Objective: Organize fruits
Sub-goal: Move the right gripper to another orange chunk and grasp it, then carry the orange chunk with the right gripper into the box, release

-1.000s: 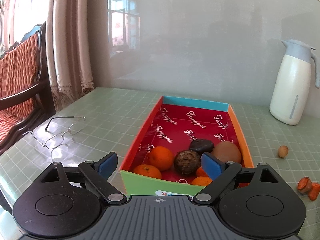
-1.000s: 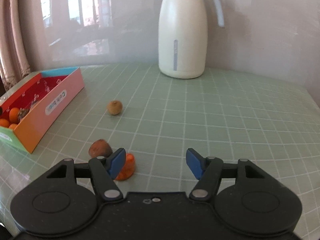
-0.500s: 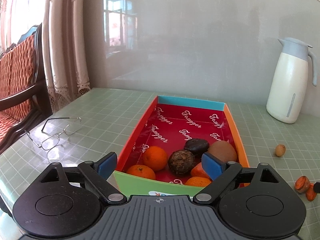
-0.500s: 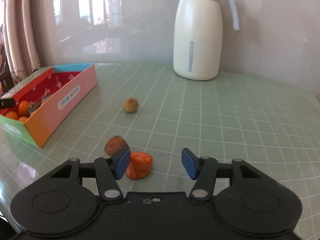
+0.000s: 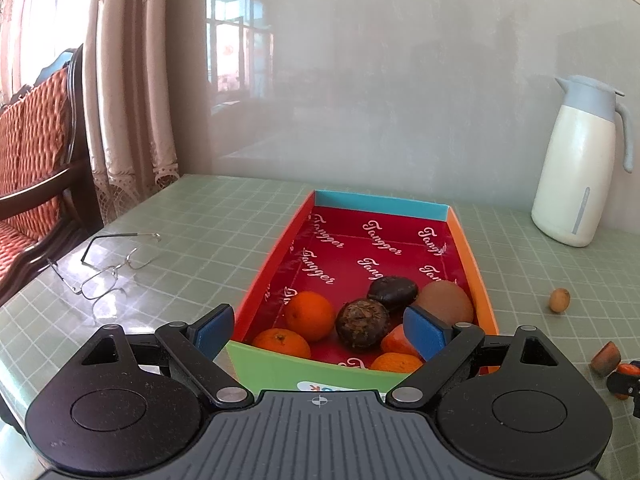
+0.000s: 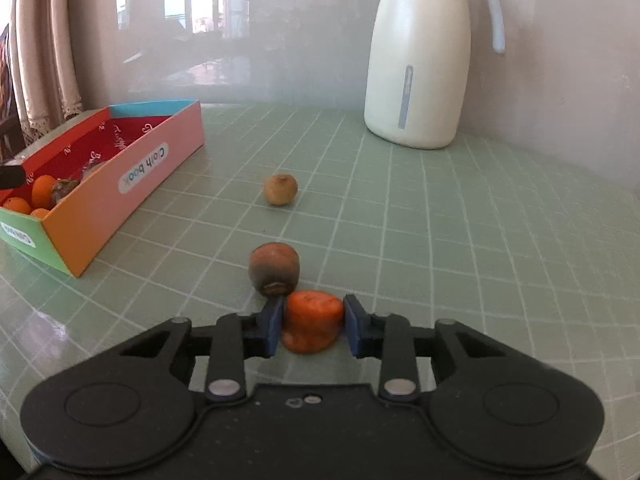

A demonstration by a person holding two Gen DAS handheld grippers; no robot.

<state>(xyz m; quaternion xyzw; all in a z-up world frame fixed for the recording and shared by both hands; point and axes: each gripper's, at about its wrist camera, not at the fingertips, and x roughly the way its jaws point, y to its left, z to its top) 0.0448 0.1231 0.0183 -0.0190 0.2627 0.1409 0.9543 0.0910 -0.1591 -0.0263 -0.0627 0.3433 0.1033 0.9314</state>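
Observation:
A colourful box (image 5: 472, 256) with a red floor holds several fruits: oranges (image 5: 310, 316), a dark rough ball (image 5: 362, 324), a dark flat fruit (image 5: 393, 293) and a brown one (image 5: 444, 307). My left gripper (image 5: 318, 330) is open and empty, hovering at the box's near end. My right gripper (image 6: 311, 327) is shut on an orange chunk (image 6: 313, 320) resting on the table. A brown-orange chunk (image 6: 274, 269) touches it just ahead. A small tan fruit (image 6: 281, 189) lies farther on. The box (image 6: 132, 184) stands to the left in the right wrist view.
A white thermos jug (image 6: 418, 60) stands at the back of the green checked table (image 6: 460, 240); it also shows in the left wrist view (image 5: 576, 168). Wire glasses (image 5: 104, 268) lie left of the box. A chair (image 5: 36, 168) stands beyond the table's left edge.
My right gripper moved forward and left around the orange chunk and closed on it. My left gripper stayed open over the box end, shifting slightly.

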